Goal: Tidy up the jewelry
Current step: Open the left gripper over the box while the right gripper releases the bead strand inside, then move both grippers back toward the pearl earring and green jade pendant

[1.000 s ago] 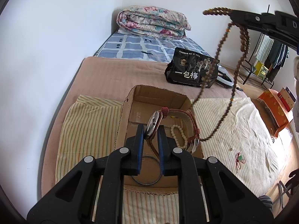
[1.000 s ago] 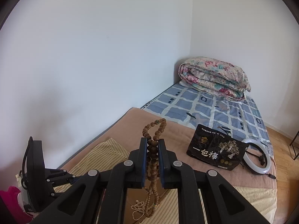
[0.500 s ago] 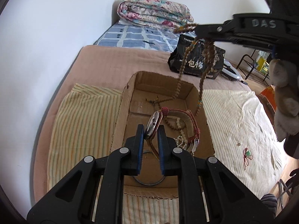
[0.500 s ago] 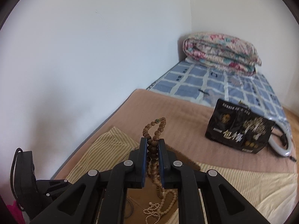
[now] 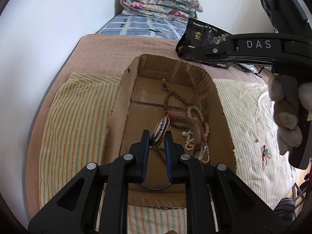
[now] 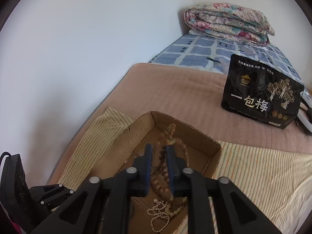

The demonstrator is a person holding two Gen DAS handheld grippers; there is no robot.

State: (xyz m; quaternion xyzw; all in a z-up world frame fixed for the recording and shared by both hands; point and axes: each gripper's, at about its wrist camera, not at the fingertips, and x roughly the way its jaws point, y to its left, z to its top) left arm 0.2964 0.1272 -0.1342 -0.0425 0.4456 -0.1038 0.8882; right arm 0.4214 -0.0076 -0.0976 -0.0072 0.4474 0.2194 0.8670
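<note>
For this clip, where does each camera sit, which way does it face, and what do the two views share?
Left wrist: on the left gripper, looking down into the cardboard box; its fingers clamp a watch, and the gloved hand shows at right.
Right wrist: on the right gripper, facing across the box toward the wall; a wooden bead strand hangs between its fingers.
Shared: box, pearl beads, black pouch, folded quilt.
</note>
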